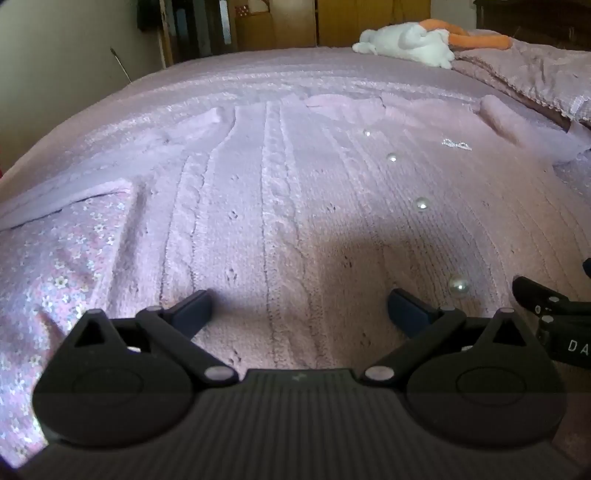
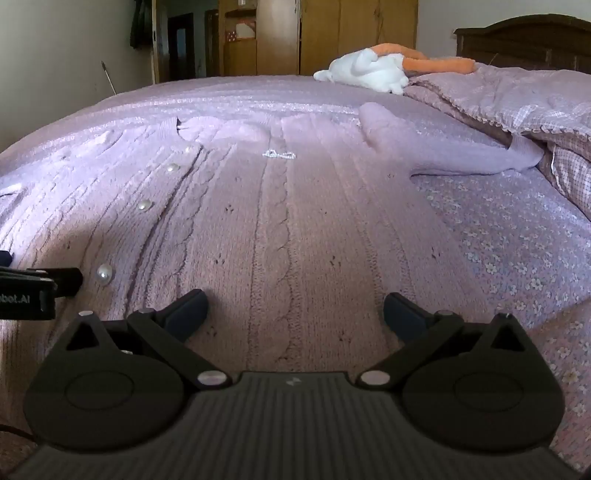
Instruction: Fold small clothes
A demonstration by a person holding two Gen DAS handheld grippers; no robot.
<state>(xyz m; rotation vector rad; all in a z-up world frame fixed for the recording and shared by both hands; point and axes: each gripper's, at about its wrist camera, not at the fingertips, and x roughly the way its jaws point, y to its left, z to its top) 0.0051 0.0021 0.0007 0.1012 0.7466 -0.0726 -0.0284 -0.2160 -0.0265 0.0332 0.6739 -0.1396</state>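
Cardigan lies flat beneath both hand-held grippers, left and right; jaws apart.

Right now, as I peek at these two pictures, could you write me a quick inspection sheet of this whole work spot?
Surface: bed with a floral sheet, a quilt bunched on the right.
Job's things: lilac knitted cardigan spread flat, front up, pearl buttons fastened in a row, sleeves out to each side.
Clutter: white and orange plush toy at the far end.
Tools: left tool and right tool both open, low over the cardigan's hem, holding nothing.
Cables: a thin dark cord at the right view's lower left edge; otherwise nothing seen.
Surroundings: wooden wardrobe, dark headboard, doorway.
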